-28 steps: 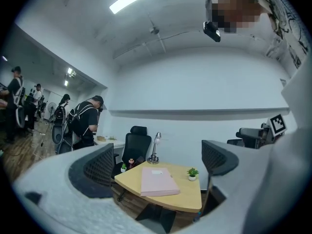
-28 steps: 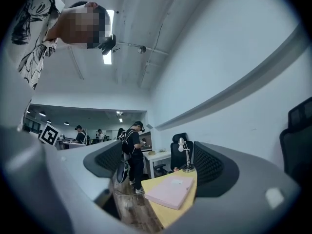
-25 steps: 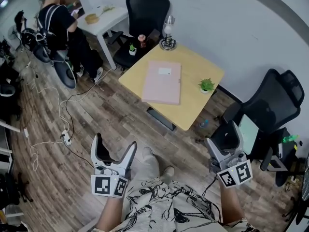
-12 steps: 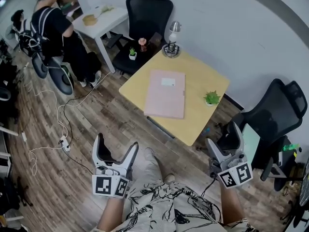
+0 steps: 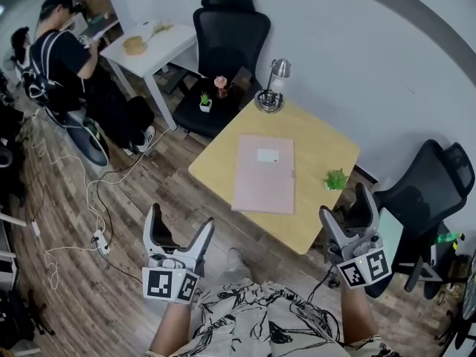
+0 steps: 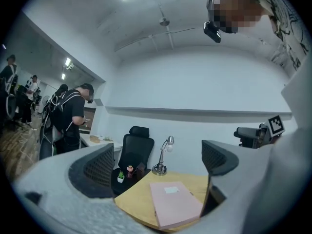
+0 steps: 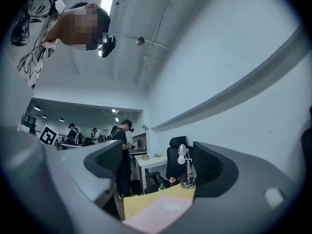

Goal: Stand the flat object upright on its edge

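Lying flat mid-table, the pink folder (image 5: 265, 173) is showing its white label face up on the wooden table (image 5: 321, 146). Desk lamp (image 5: 271, 89) is standing at the far corner, potted plant (image 5: 336, 178) at the right edge. Left gripper (image 5: 180, 222) and right gripper (image 5: 343, 205) are hovering on the near side, jaws spread wide, gripping nothing.

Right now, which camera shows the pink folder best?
The head view: the whole pink folder lies flat on the yellow table, seen from above. The left gripper view shows it smaller and slantwise; the right gripper view catches only a part.
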{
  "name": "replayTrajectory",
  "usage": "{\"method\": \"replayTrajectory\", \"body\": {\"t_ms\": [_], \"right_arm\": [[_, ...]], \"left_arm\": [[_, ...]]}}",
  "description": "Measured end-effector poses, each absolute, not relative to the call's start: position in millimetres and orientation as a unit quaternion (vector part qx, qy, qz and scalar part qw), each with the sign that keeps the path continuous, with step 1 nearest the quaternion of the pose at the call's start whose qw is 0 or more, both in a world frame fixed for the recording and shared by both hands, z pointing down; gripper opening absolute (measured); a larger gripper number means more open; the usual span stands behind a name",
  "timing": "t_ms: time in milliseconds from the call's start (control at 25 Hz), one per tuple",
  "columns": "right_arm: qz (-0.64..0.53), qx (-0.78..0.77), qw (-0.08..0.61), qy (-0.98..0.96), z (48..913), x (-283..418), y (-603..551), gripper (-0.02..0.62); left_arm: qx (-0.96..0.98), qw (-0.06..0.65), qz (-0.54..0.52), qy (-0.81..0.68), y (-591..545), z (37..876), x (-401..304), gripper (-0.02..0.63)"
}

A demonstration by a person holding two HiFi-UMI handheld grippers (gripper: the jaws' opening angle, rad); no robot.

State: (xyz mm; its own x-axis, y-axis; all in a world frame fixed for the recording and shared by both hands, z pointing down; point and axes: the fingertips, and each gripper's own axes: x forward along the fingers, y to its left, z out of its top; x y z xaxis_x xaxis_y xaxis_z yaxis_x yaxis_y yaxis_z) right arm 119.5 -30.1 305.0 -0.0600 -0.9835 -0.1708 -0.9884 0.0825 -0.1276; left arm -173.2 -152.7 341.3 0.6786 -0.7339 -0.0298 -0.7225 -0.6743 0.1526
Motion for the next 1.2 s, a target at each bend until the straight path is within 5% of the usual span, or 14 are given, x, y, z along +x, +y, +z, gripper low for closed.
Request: {"method": "replayTrajectory", "body": {"t_ms": [1200], "right_arm": [[-0.145,-0.696,0.04,0.702,426.9,208.5,-166.2,0.445]], "left_arm": [[0.925,0.206,0.051,-0.315,-313.3,457.4,-47.8,0.549]]}}
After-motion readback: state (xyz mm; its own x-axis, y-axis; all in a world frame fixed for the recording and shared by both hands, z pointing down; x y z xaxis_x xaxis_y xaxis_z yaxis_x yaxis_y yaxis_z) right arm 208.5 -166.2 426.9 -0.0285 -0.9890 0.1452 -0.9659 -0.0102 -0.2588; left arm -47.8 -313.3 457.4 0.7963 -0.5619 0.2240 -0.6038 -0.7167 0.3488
